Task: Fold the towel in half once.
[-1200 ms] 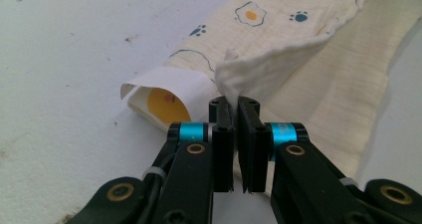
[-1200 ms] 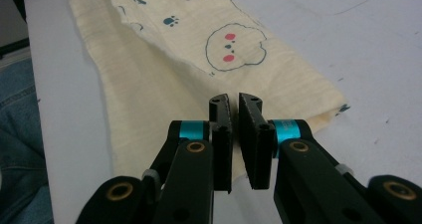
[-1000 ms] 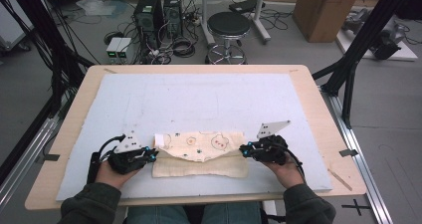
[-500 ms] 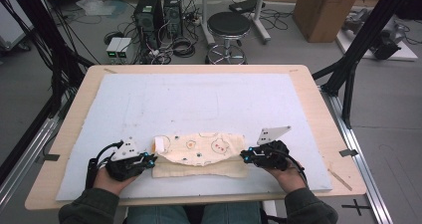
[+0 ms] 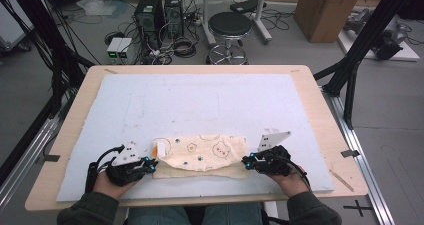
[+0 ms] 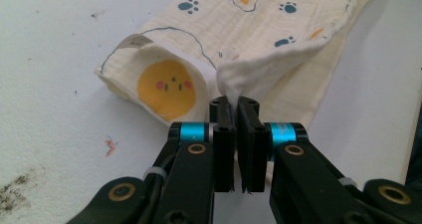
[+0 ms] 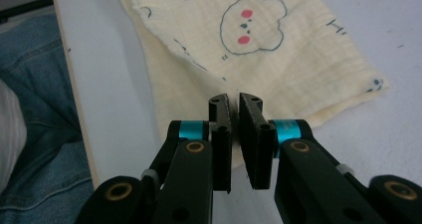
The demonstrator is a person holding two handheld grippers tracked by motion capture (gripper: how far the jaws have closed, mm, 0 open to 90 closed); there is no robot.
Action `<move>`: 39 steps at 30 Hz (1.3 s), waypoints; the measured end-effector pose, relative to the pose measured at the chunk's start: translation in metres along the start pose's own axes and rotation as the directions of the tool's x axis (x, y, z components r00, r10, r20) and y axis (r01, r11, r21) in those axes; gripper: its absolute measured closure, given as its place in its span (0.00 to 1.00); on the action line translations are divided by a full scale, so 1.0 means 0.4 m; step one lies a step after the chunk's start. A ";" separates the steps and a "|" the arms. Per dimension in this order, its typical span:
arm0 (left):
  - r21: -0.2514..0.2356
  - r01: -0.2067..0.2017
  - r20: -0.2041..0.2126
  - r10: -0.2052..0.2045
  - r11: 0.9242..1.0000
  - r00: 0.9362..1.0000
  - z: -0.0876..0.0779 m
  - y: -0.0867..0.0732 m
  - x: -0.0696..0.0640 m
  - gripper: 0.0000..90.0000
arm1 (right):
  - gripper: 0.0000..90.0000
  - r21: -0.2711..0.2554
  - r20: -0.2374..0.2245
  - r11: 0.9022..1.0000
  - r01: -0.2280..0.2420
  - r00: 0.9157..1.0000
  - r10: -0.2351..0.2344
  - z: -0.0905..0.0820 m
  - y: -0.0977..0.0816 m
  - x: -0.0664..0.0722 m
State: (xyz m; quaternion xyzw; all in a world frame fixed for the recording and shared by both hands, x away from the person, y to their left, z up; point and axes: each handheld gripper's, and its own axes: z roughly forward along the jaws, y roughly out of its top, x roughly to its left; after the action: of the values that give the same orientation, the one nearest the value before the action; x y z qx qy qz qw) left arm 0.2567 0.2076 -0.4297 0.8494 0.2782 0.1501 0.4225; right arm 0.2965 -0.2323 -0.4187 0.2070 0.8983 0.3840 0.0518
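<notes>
Both grippers are pinching the cloth [image 5: 202,155], which is lying on the white mat [image 5: 200,105] at the near edge of the bench [image 5: 320,105]: the left gripper [image 5: 150,165] is clamping a raised fold at the left end, the right gripper [image 5: 246,161] is nipping the right end's near edge. The cloth is looking partly folded, a printed layer lying over a plainer one. Judging by that, the fold is midway, with more folding and flattening left.

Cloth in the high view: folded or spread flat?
Folded. The printed cloth lies doubled, a plain lower layer showing under its near edge; each claw pinches one end.
</notes>
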 end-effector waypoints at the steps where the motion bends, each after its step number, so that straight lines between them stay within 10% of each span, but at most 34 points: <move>1: 0.002 0.001 0.003 -0.001 1.000 1.000 -0.001 0.000 0.000 0.95 | 0.93 0.011 0.002 1.000 0.000 1.000 0.000 0.003 -0.002 0.001; 19: -0.061 0.045 -0.009 -0.045 0.997 0.999 -0.098 0.001 0.030 0.70 | 0.73 -0.060 -0.059 0.998 -0.005 0.998 0.001 -0.032 0.011 -0.001; 39: -0.182 0.069 0.079 -0.055 0.981 0.995 -0.017 0.139 0.030 0.62 | 0.73 -0.069 -0.074 0.998 -0.015 0.997 0.010 0.054 0.085 -0.024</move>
State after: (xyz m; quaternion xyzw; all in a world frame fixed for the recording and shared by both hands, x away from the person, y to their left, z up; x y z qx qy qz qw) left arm 0.2824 0.1920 -0.3810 0.8026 0.2737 0.1307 0.5137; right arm 0.3220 -0.2007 -0.4103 0.1965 0.8845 0.4225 0.0235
